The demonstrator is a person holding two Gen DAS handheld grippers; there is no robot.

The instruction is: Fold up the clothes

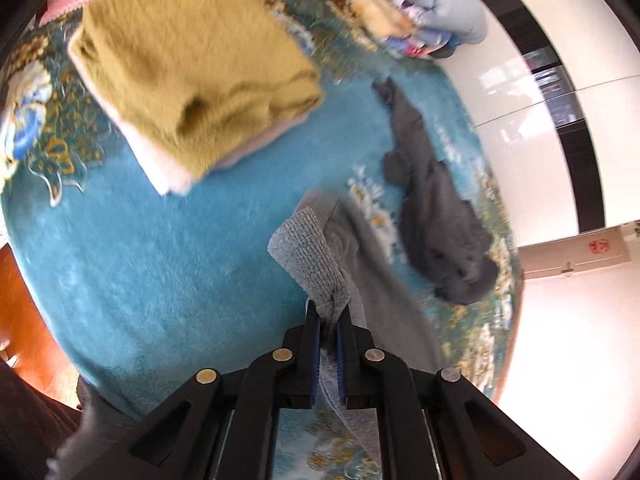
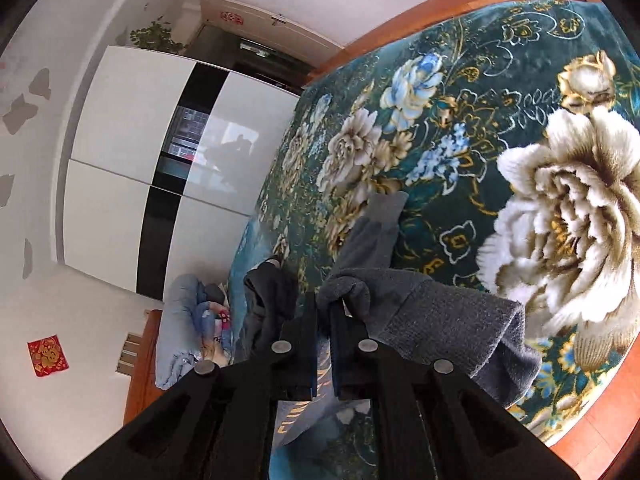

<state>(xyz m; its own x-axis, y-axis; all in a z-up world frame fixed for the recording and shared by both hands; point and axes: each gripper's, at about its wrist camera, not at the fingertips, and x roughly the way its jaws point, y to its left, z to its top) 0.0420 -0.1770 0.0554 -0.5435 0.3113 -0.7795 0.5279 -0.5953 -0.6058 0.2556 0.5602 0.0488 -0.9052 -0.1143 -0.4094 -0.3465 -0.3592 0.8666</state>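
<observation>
I am pinching the ribbed hem of the grey sweater [image 1: 308,252] in my left claw [image 1: 328,322] and its bunched edge in my right claw [image 2: 325,312], holding it above the floral blanket [image 2: 460,128] near the olive folded sweater [image 1: 192,68].

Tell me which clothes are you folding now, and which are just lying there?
In the job: grey garment, pinched by the left tool and right tool.
Lying about: folded green sweater, dark grey garment, bedding pile, floral blanket.
</observation>
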